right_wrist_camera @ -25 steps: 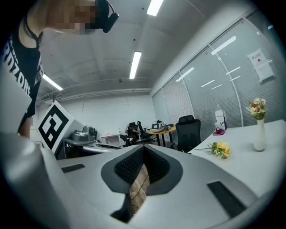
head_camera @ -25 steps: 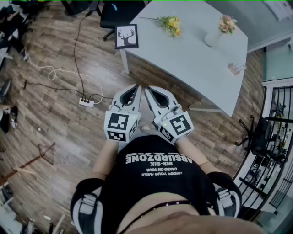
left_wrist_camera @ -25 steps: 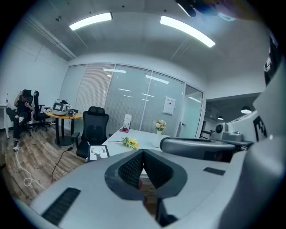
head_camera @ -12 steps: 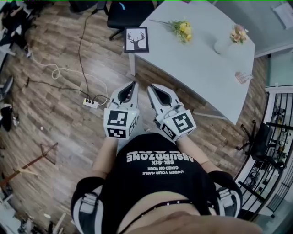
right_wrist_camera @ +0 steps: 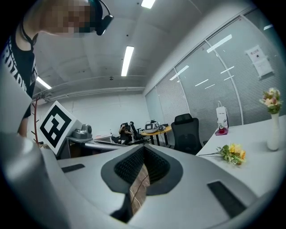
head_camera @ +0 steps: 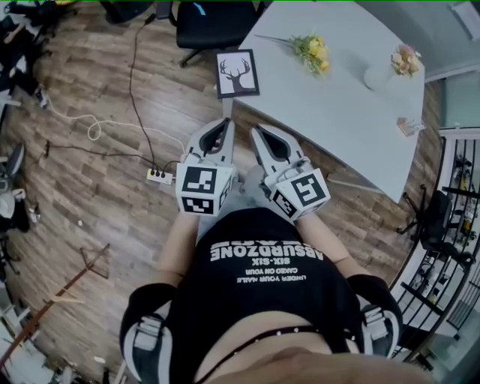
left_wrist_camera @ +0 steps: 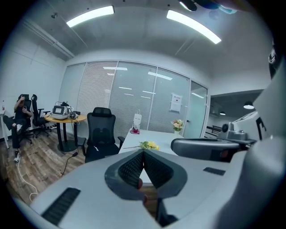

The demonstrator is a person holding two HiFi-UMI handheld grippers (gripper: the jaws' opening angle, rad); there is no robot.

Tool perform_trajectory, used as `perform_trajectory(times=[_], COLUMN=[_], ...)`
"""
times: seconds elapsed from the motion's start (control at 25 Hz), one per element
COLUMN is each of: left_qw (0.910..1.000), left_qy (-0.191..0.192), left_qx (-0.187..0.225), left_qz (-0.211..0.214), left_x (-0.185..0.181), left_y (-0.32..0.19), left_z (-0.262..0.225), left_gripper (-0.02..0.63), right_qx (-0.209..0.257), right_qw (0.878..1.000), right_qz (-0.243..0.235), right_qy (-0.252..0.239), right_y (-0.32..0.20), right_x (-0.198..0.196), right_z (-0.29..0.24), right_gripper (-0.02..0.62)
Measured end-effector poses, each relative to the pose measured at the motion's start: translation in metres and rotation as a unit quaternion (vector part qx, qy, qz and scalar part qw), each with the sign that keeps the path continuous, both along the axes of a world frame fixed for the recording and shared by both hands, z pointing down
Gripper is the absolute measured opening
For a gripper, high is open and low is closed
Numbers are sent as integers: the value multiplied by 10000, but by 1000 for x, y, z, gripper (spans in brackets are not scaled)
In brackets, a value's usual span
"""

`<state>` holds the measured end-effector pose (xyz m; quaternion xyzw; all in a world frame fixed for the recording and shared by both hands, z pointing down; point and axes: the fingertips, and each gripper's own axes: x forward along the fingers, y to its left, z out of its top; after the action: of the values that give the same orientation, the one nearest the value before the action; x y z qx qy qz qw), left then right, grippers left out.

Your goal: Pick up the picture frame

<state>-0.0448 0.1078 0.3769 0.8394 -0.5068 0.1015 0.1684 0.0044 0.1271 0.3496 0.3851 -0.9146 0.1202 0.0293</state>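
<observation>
A black picture frame (head_camera: 238,73) with a white deer-head print lies flat on the near left corner of the pale grey table (head_camera: 345,105). My left gripper (head_camera: 226,124) and right gripper (head_camera: 257,131) hang side by side in front of my chest, short of the table edge and below the frame in the head view. Both are shut with nothing between the jaws. In the left gripper view the left gripper (left_wrist_camera: 144,152) points over the table toward yellow flowers (left_wrist_camera: 149,145). The right gripper (right_wrist_camera: 143,148) shows floor through the gap below its tips.
Yellow flowers (head_camera: 315,49) lie on the table, with a white vase (head_camera: 382,73) of pink flowers and a small card (head_camera: 409,126) further right. A black office chair (head_camera: 206,21) stands behind the table corner. A power strip (head_camera: 159,176) and cables lie on the wooden floor at left.
The view has shifted so the table and frame sit closer and further right. Both grippers have stayed shut and side by side, drifting slightly right.
</observation>
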Motion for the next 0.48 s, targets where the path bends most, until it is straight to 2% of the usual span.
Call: perform_trajectory(times=[0.12, 0.48], left_qw=[9999, 9989], left_qy=[100, 93], left_qx=[-82, -383], left_qz=[-85, -256], left_x=[-6, -19], left_y=[-15, -72], left_z=[5, 32], left_gripper=[15, 15], right_qx=[-63, -261], right_qw=[9998, 9985], right_qz=[95, 289], right_qy=[142, 376], right_y=[-17, -82], right_x=[-2, 3], right_z=[8, 32], right_gripper=[17, 18])
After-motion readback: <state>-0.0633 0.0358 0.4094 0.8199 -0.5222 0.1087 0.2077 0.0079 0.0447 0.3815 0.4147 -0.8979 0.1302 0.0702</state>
